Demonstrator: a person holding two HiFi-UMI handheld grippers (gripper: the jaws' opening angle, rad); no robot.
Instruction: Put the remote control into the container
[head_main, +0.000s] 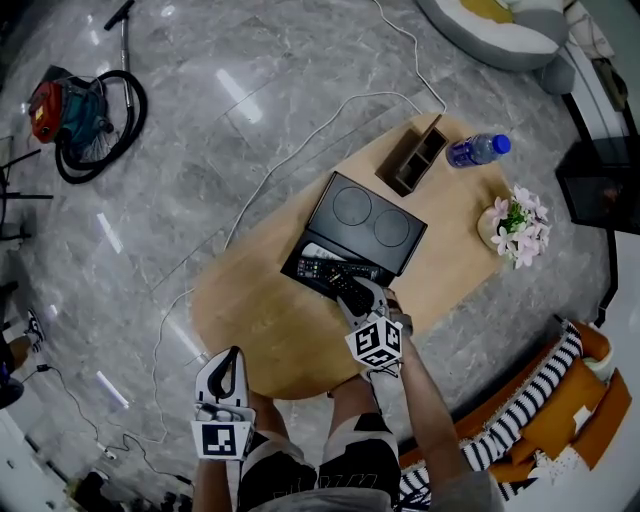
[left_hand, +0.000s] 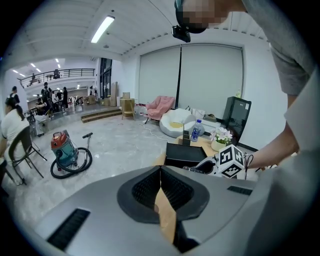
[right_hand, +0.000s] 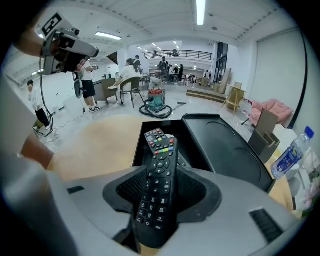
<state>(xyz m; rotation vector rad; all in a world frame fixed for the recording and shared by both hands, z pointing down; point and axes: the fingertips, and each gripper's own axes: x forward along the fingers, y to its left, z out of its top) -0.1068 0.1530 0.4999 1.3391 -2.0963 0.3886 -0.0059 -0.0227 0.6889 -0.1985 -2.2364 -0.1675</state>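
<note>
- The right gripper (right_hand: 161, 200) is clamped on the long black remote control with coloured buttons (right_hand: 160, 175), its pads pressing the remote's lower sides.
- The held remote's front end hangs over the open black rectangular container (head_main: 296, 268) on the oval light-wood table (head_main: 250, 325).
- A second black remote (right_hand: 153, 137) lies inside the container, just under the held one's tip.
- The container's flat black lid with two round recesses (head_main: 370, 222) is tilted back behind it.
- The left gripper (left_hand: 161, 182) has its jaws closed together on nothing and is held off the table's near edge, well apart from the container.
</note>
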